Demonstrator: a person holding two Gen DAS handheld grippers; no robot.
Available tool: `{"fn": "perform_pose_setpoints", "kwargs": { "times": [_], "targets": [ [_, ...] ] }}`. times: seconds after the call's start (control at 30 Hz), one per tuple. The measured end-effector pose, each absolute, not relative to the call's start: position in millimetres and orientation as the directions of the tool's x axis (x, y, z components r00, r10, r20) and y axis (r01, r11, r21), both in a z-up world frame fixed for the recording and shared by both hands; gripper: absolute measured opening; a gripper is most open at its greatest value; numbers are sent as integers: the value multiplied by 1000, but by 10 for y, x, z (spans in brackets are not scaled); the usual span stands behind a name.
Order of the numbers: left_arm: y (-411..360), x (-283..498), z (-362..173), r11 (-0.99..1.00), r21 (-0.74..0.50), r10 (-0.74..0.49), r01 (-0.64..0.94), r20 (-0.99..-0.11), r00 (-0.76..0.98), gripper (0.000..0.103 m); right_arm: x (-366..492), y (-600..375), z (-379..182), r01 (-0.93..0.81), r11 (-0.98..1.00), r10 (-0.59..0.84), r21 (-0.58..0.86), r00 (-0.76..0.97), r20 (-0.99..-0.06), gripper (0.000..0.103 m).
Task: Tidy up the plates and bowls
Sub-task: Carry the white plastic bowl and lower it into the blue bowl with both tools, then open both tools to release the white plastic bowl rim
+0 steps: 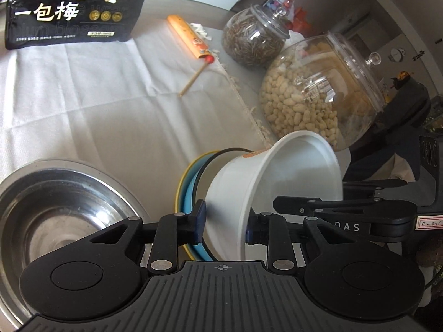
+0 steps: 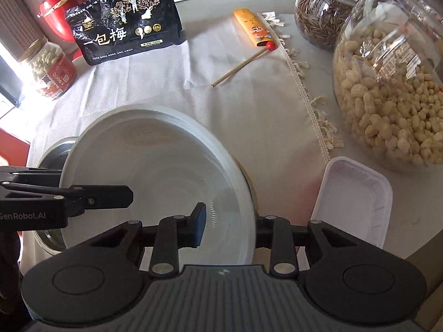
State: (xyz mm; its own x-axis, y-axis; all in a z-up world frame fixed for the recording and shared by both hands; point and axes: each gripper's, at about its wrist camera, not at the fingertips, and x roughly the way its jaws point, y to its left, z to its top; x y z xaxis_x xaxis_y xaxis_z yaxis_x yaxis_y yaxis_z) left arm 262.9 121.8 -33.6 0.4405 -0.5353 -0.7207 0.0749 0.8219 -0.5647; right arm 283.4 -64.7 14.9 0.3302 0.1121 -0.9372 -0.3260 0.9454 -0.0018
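Note:
In the left wrist view my left gripper [image 1: 225,225] is shut on the base of a white plastic bowl [image 1: 277,182], which is tipped on its side with its mouth facing right. A stack of plates [image 1: 191,191] with yellow, blue and black rims stands on edge right behind it. A steel bowl [image 1: 55,210] sits at the left. In the right wrist view my right gripper [image 2: 228,225] grips the rim of the same white bowl [image 2: 155,171], one finger inside. The left gripper's fingers [image 2: 91,199] reach in from the left.
A white rectangular tray [image 2: 354,202] lies at the right. Glass jars of peanuts [image 2: 393,88] and seeds [image 2: 321,13] stand behind it. A black snack bag [image 2: 124,25], an orange sleeve with a stick [image 2: 254,30] and a red-labelled jar [image 2: 47,69] sit at the back of the white cloth.

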Motion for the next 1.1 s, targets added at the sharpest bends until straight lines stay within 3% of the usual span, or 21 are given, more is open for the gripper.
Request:
{"fn": "perform_pose_setpoints", "kwargs": {
  "times": [0.4,0.6,0.87,1.1],
  "targets": [
    [1279,2361,36,877,-476,-414,64,-682,602,29,2576,-927,243,-347,938,199,16,498,-844,30],
    [1231,2161,-44,856,-513,-327,-72,-644,692,28,2622,-1091,215,-365,929,289,59,619,-730,30],
    [1087,2116,-186,836,-506,-233,-210,-676,699,28,2864,-1255,-148,-361,908,397,214,576,-714,30],
    [990,2050,-185,843,-512,-261,-164,-656,708,26,2758,-1501,-349,-339,898,432,280,561,-706,33]
  ]
}}
